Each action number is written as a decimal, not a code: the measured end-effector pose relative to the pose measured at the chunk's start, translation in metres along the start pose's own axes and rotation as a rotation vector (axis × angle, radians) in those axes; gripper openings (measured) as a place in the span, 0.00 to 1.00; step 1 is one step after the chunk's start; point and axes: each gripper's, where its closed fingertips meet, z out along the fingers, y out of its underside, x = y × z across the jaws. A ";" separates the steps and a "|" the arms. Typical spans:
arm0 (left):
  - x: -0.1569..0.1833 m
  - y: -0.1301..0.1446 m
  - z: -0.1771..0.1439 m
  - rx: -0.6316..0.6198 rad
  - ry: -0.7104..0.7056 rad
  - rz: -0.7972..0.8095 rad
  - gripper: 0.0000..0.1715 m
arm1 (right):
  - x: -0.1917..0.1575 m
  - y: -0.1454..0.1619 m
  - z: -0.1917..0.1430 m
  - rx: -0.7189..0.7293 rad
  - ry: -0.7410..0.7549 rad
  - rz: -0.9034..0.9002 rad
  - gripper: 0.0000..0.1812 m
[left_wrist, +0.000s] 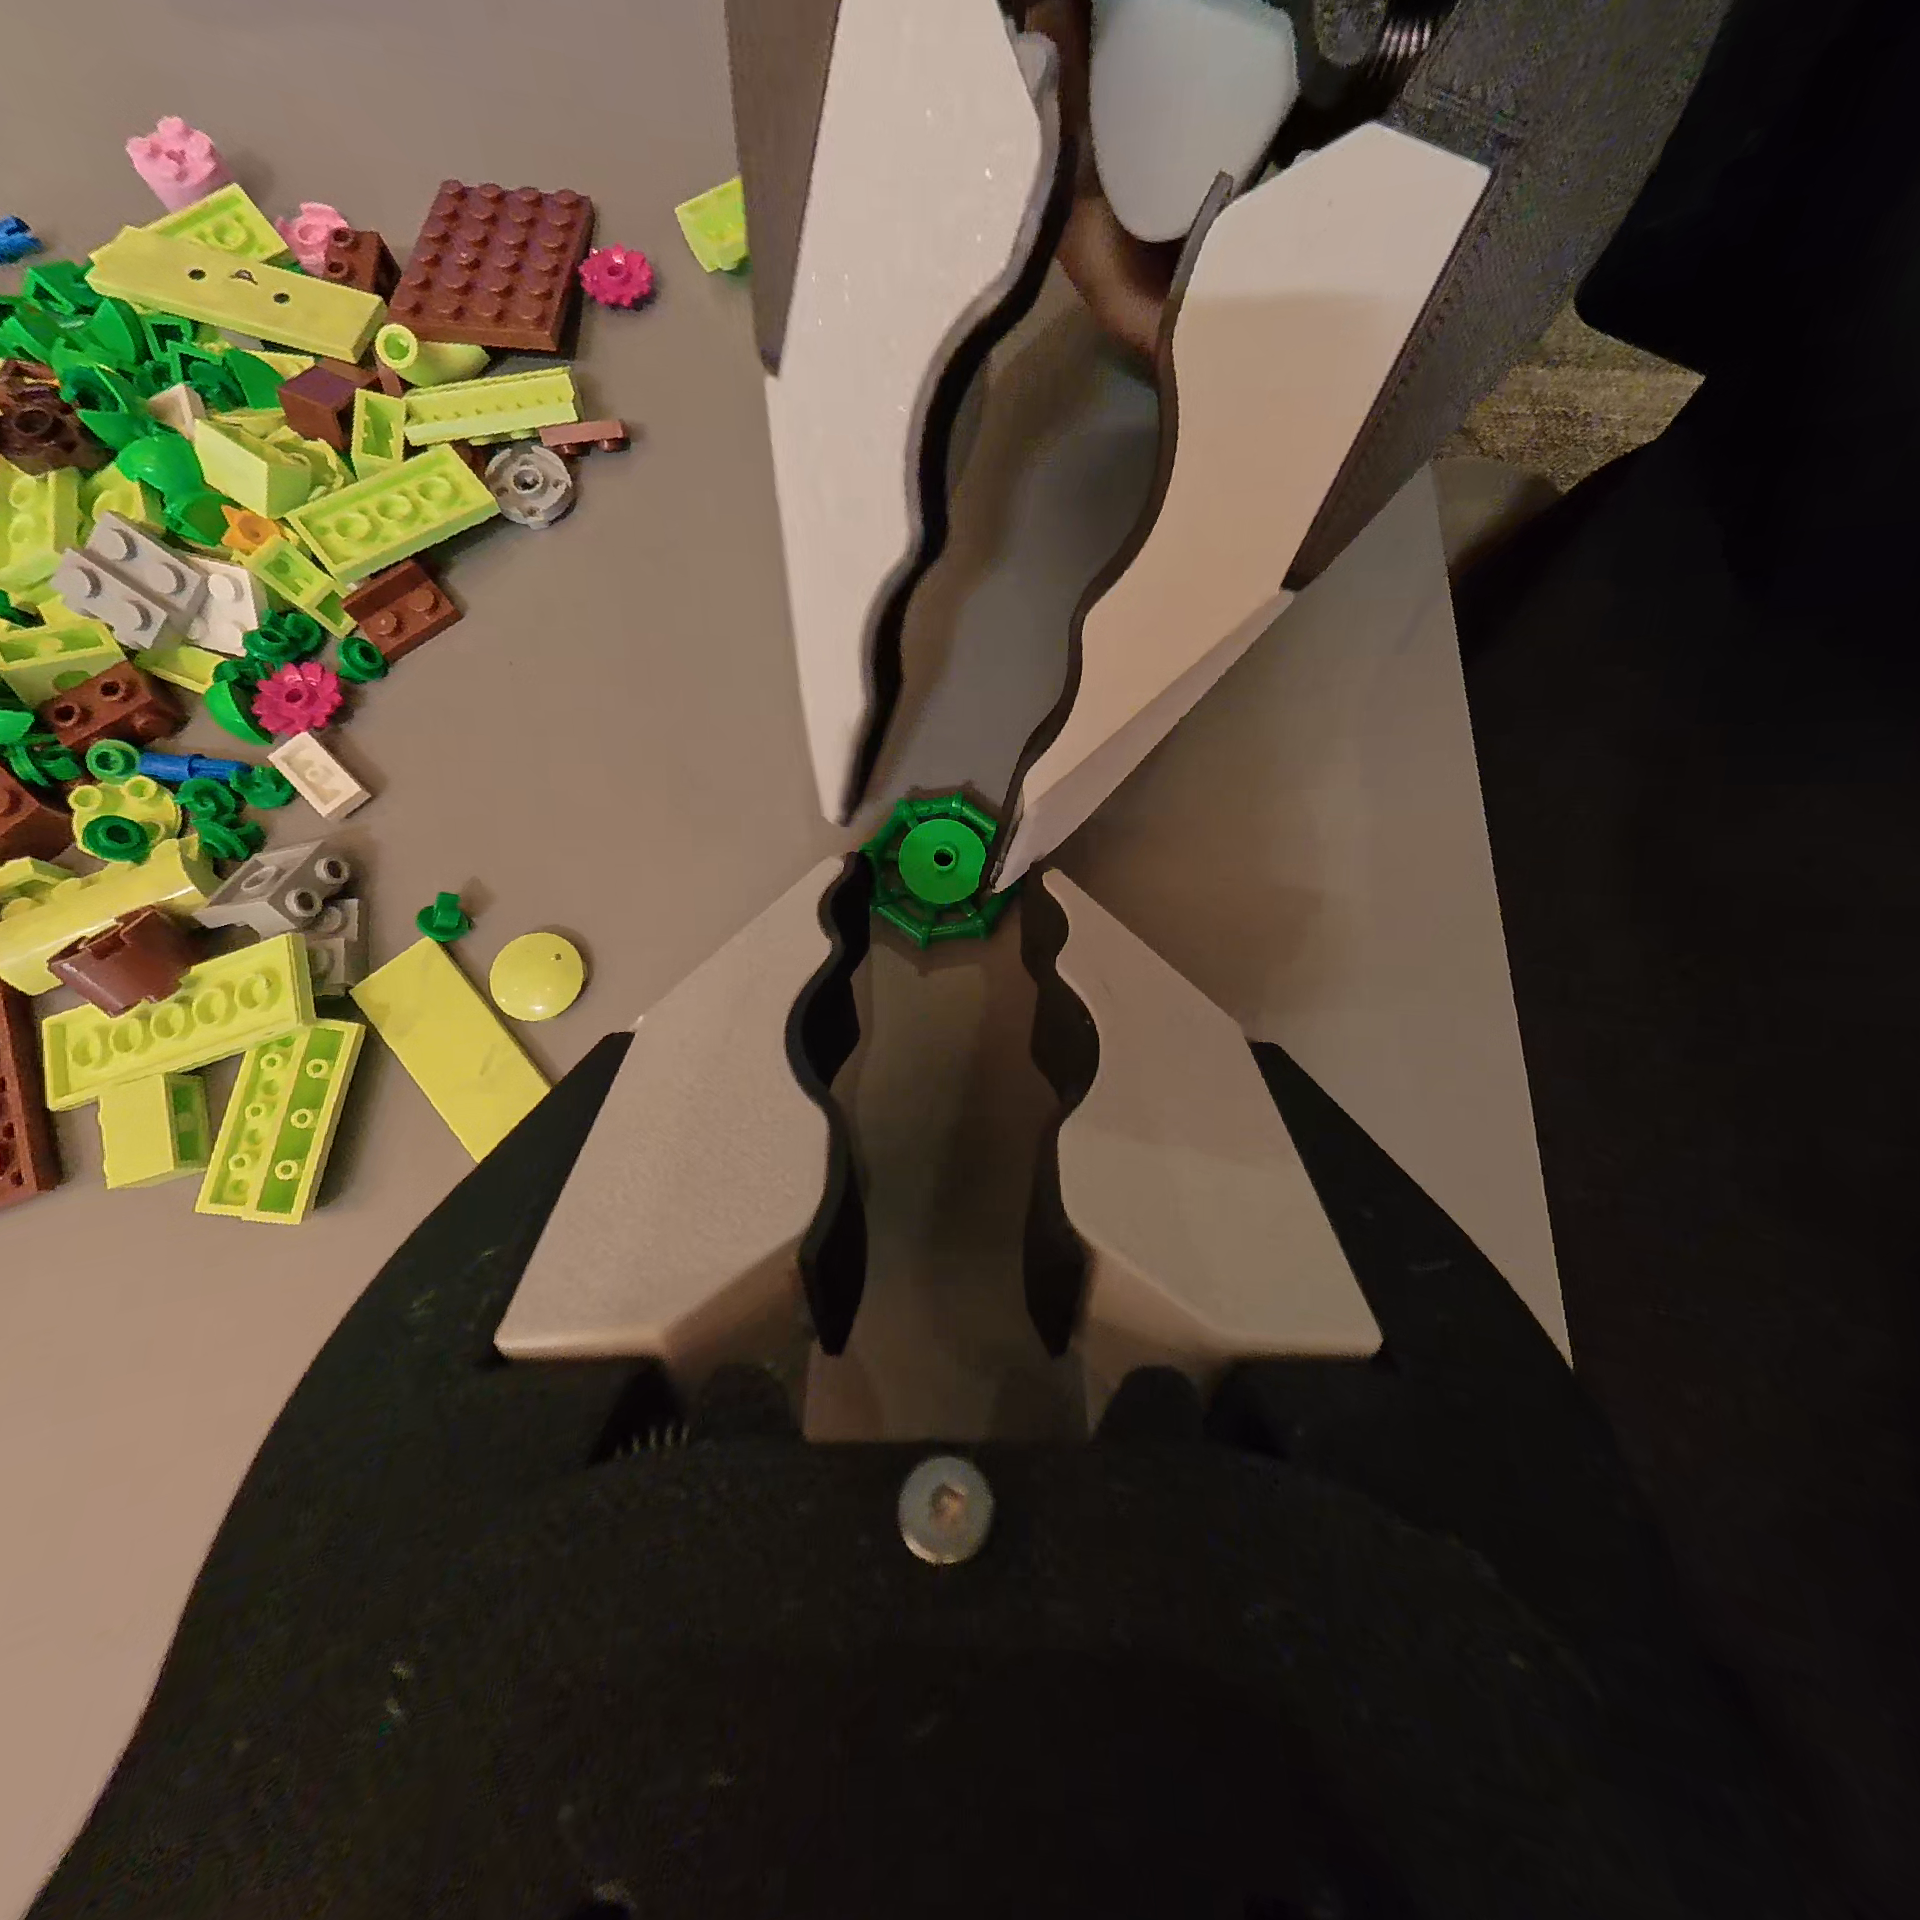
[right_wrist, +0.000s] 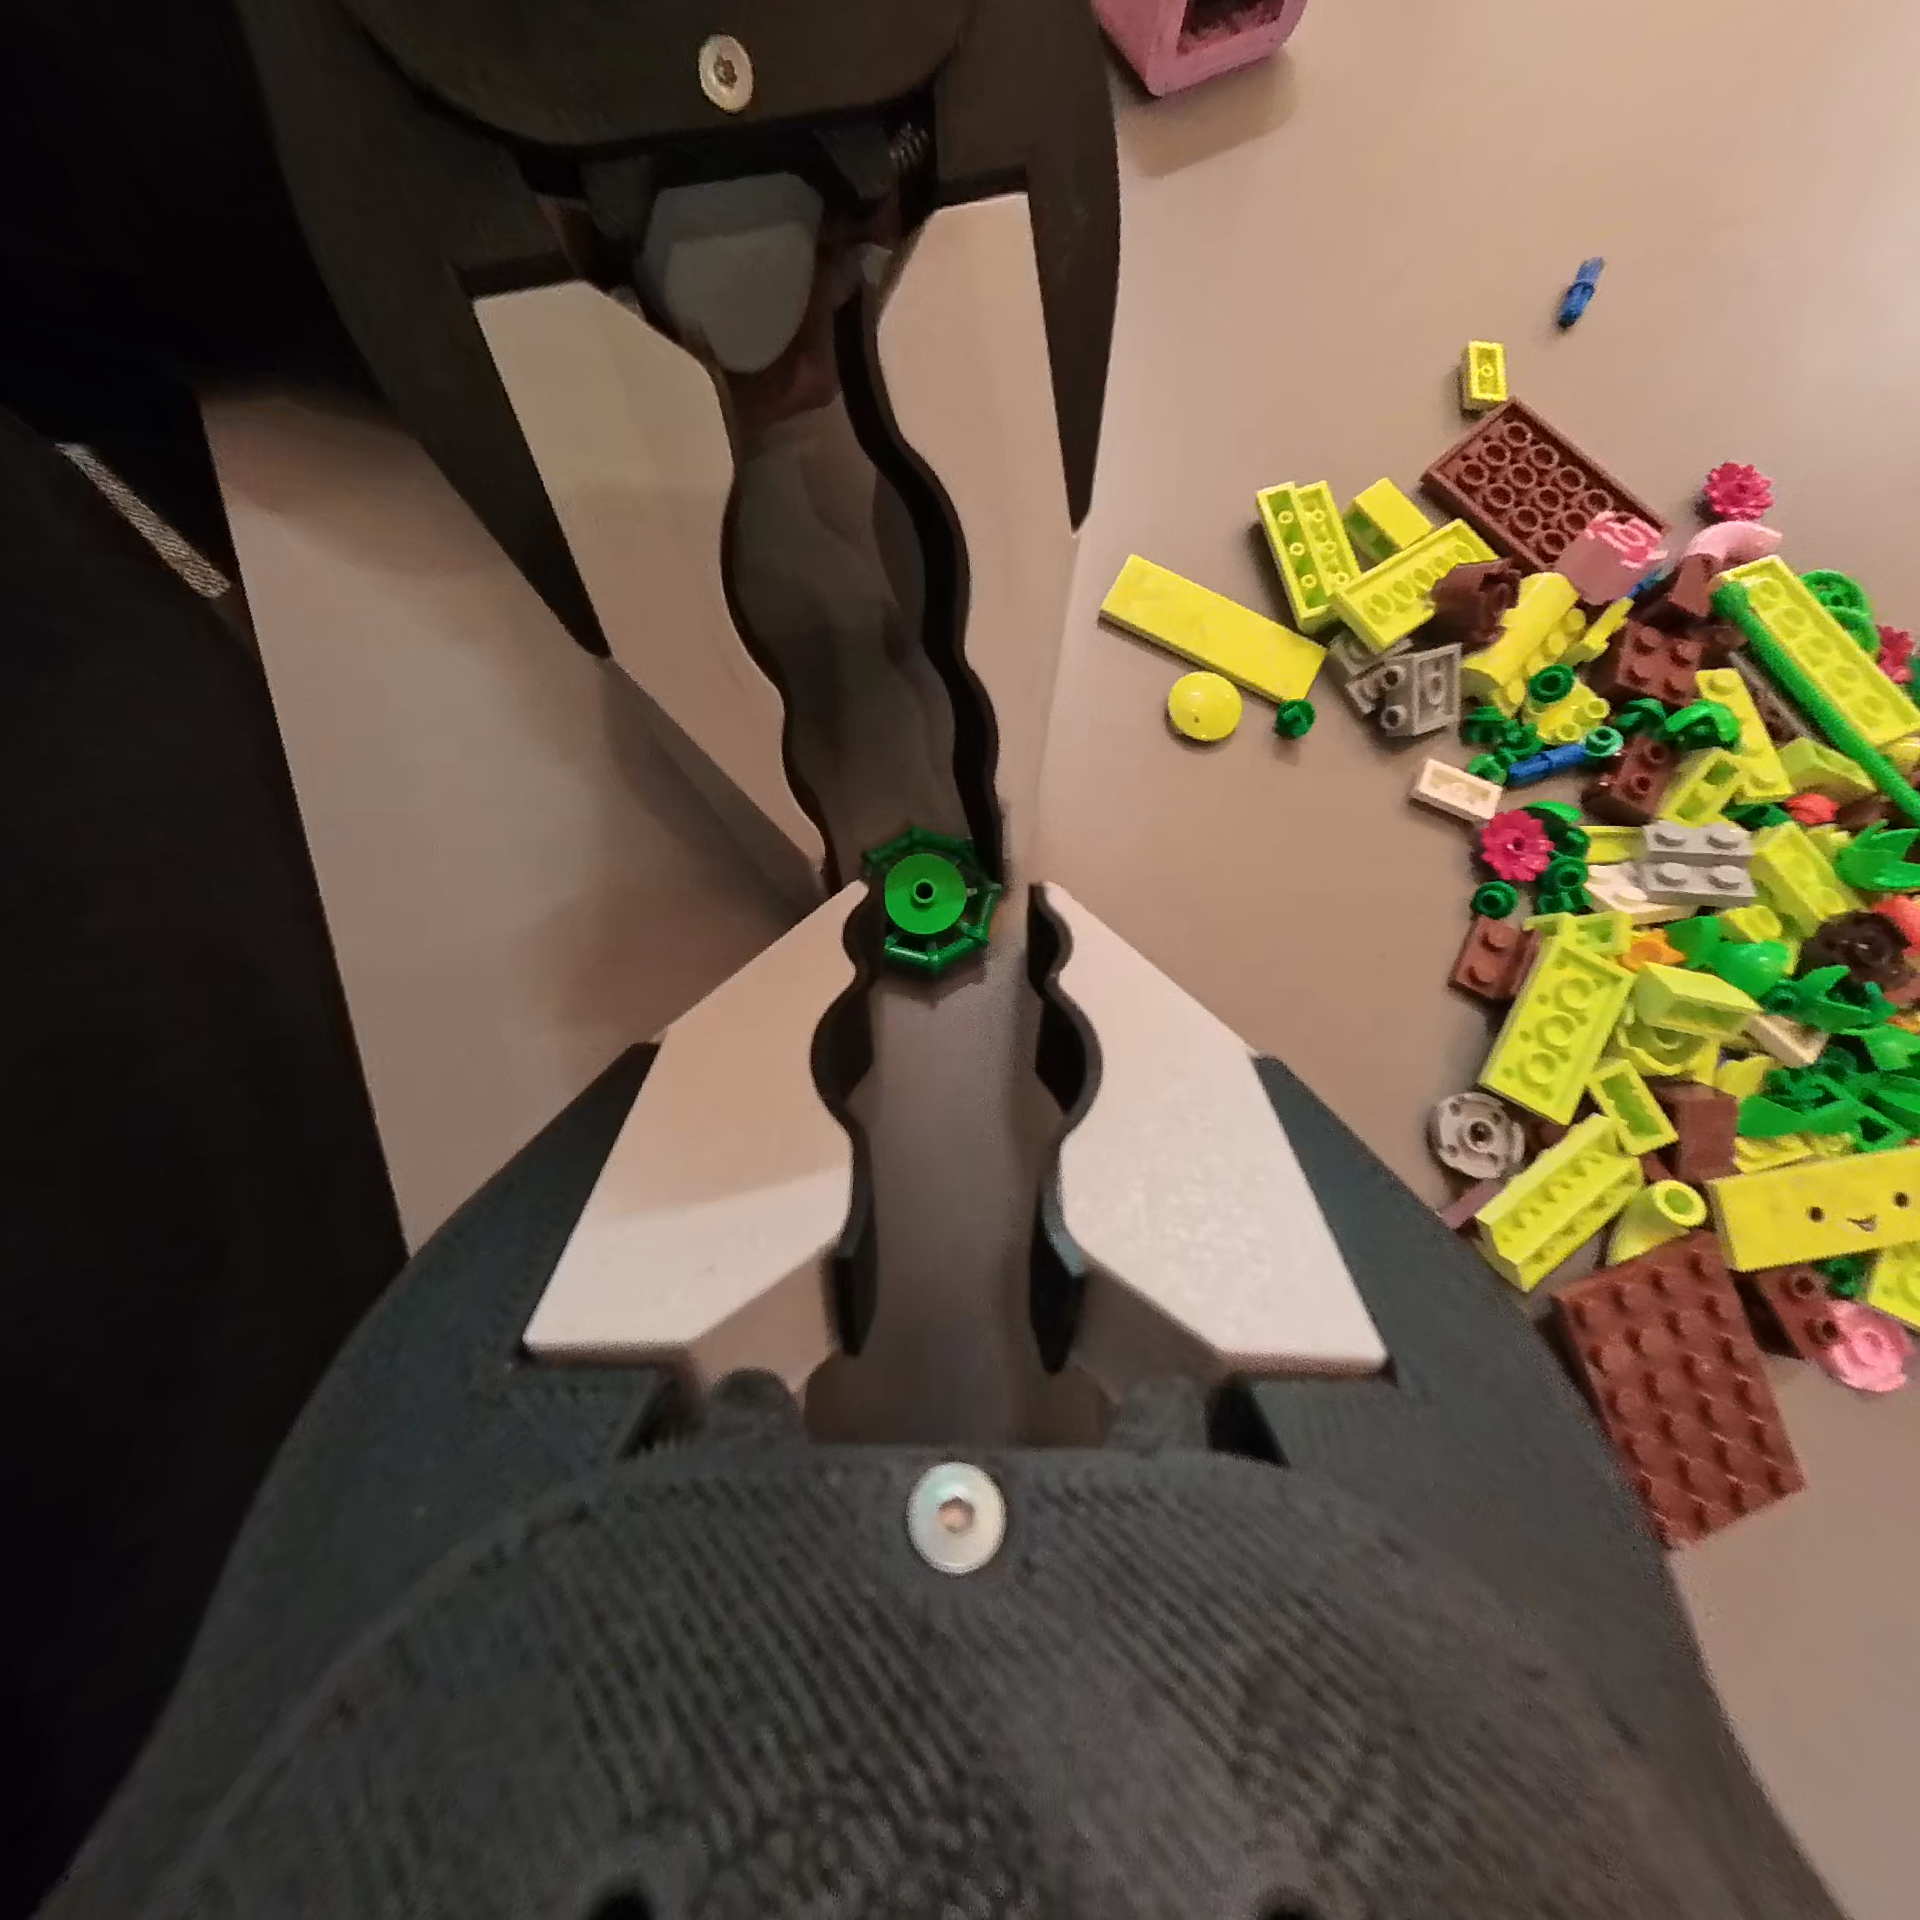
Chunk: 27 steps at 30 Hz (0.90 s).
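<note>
A small dark green web-shaped round piece with a bright green disc on top (left_wrist: 940, 871) lies on the grey table (left_wrist: 644, 748). It also shows in the right wrist view (right_wrist: 928, 900). The two grippers point at each other and their tips meet at it. My left gripper (left_wrist: 948, 871) is narrowly open around the piece, and its left finger (left_wrist: 847, 894) touches the piece's rim. My right gripper (right_wrist: 948, 896) is also narrowly open around it. Its left finger (right_wrist: 854, 914) touches the rim and its right finger stands a little off. Neither gripper clamps the piece.
A pile of lime, green, brown, grey and pink bricks (left_wrist: 208, 623) lies to the left, on the right in the right wrist view (right_wrist: 1683, 883). A brown studded plate (right_wrist: 1678, 1392), a lime dome (left_wrist: 537, 975) and a pink hollow block (right_wrist: 1205, 42) lie near. The table edge (left_wrist: 1496, 935) runs close by. Both grippers' tips are close together, under 4 cm apart. Left tips and right tips are each some 6 cm from the lime dome (left_wrist: 537, 975). It is also in sight in the right wrist view (right_wrist: 1207, 703).
</note>
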 end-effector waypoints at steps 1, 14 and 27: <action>0.000 0.000 0.000 0.000 0.000 0.000 0.16 | -0.003 0.000 0.000 -0.009 -0.013 0.003 0.11; 0.000 0.000 0.000 0.001 0.004 -0.002 0.16 | -0.006 0.002 0.001 -0.072 -0.008 0.068 0.07; 0.001 0.000 0.000 0.001 0.009 -0.011 0.16 | -0.005 0.001 0.001 0.030 -0.009 0.212 0.06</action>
